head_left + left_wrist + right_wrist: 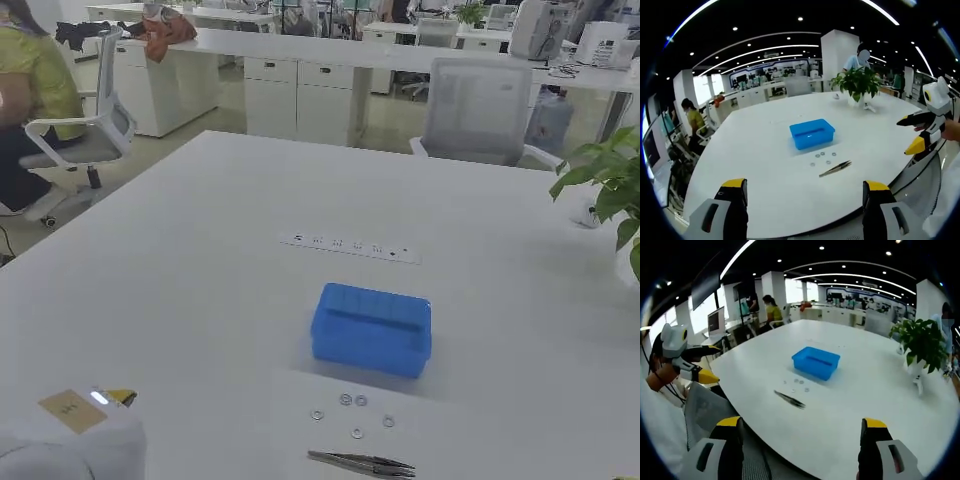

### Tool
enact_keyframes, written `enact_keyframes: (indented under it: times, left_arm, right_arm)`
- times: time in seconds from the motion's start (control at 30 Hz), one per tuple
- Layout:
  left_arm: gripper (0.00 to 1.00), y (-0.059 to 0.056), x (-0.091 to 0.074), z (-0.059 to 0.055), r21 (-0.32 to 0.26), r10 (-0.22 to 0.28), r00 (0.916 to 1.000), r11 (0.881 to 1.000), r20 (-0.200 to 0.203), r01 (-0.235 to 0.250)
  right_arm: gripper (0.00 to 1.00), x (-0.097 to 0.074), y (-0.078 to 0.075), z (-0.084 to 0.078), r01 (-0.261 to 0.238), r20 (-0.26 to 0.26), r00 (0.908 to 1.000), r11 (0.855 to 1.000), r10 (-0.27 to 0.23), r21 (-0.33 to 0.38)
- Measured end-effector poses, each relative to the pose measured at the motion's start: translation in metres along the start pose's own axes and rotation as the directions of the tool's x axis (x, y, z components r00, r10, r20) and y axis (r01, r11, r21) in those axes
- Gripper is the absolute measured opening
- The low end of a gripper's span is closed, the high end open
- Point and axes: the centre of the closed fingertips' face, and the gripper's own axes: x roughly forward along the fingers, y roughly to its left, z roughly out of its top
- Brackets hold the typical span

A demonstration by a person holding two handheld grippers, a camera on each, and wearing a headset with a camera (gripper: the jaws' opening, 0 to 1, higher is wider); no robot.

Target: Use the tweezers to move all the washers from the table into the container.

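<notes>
tweezers (362, 463) are judged light, springy, slippery | best taken mid-arm (tips kept free) | left gripper (804, 186), right gripper (802, 426): jaws held apart, empty

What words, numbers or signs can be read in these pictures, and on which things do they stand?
No text can be read with certainty.
Tan label, lower left of the head view: dark marks, too blurred to read.
Socket strip set in the table: small marks, too small to read.
Blue container: no writing visible.
Tweezers: no writing visible.
</notes>
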Motion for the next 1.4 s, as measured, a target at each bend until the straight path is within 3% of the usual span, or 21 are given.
enact_keyframes:
  times: [0.23, 0.37, 0.6, 0.77, 0.87, 1.03, 1.13, 1.2, 1.27, 1.4]
  left_arm:
    - [0.97, 0.002, 0.004, -0.001, -0.007, -0.005, 1.0, 1.0, -0.008, 0.005]
    - [0.88, 0.0, 0.008, 0.002, 0.004, -0.026, 0.9997, 1.0, 0.002, 0.025]
    - [0.88, 0.002, 0.019, 0.004, 0.027, -0.051, 0.9986, 0.998, -0.015, 0.052]
    - [0.78, 0.001, 0.027, 0.005, 0.033, -0.104, 0.9942, 0.994, -0.025, 0.105]
    - [0.7, -0.003, 0.037, 0.004, 0.046, -0.162, 0.9852, 0.985, -0.055, 0.165]
    - [0.48, -0.009, 0.054, 0.004, 0.103, -0.228, 0.97, 0.966, -0.083, 0.236]
    - [0.37, -0.014, 0.07, -0.001, 0.173, -0.273, 0.9514, 0.939, -0.141, 0.296]
    - [0.3, -0.016, 0.077, -0.003, 0.2, -0.289, 0.9435, 0.927, -0.162, 0.318]
    - [0.27, -0.019, 0.086, -0.003, 0.217, -0.308, 0.9359, 0.915, -0.17, 0.341]
    - [0.24, -0.026, 0.102, -0.011, 0.249, -0.347, 0.9121, 0.884, -0.218, 0.396]
  right_arm:
    - [0.96, 0.002, 0.0, 0.0, 0.003, -0.001, 1.0, 1.0, -0.003, 0.004]
    - [0.95, 0.004, 0.001, -0.001, 0.0, -0.007, 1.0, 1.0, 0.0, 0.009]
    - [0.94, 0.006, -0.005, 0.001, 0.022, -0.003, 0.9997, 0.999, -0.022, 0.025]
    - [0.9, 0.009, -0.011, 0.003, 0.025, -0.011, 0.9996, 0.999, -0.025, 0.028]
    - [0.87, 0.013, -0.012, 0.001, 0.021, -0.031, 0.9993, 0.999, -0.02, 0.024]
    - [0.81, 0.018, -0.012, -0.003, 0.014, -0.057, 0.9983, 1.0, -0.013, 0.024]
    - [0.79, 0.021, -0.013, -0.008, 0.005, -0.08, 0.9968, 0.999, -0.003, 0.033]
    - [0.78, 0.022, -0.014, -0.01, 0.006, -0.088, 0.9962, 0.999, -0.003, 0.035]
    - [0.77, 0.023, -0.016, -0.013, 0.003, -0.097, 0.9953, 0.999, 0.002, 0.044]
    - [0.76, 0.025, -0.017, -0.017, -0.001, -0.115, 0.9934, 0.998, 0.007, 0.056]
